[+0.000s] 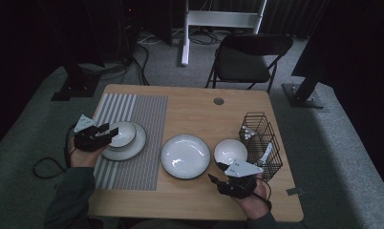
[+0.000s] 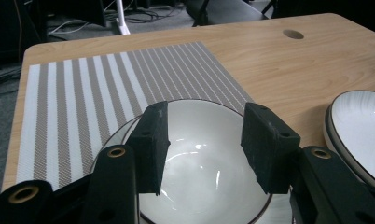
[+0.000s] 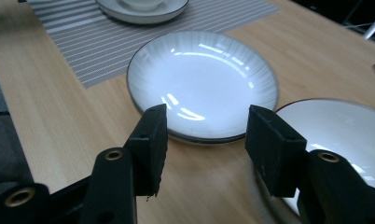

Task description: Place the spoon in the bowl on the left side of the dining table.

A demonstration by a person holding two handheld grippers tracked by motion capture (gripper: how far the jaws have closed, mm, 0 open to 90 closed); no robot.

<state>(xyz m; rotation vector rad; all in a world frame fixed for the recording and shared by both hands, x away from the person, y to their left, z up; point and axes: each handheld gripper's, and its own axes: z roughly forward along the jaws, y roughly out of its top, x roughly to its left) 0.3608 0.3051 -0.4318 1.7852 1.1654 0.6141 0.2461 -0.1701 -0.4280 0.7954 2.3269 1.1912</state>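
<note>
The left gripper hangs over the small bowl, which sits on a plate on the striped mat. Its jaws are spread apart on both sides of the bowl's near rim and do not press on it. The right gripper is near the front edge of the table, just beside the second bowl and the white plate. Its jaws are released and grasp nothing. A wire basket stands at the right.

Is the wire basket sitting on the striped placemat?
No, the wire basket stands on bare wood at the table's right edge, while the striped placemat lies on the left side under the stacked plate and bowl.
</note>
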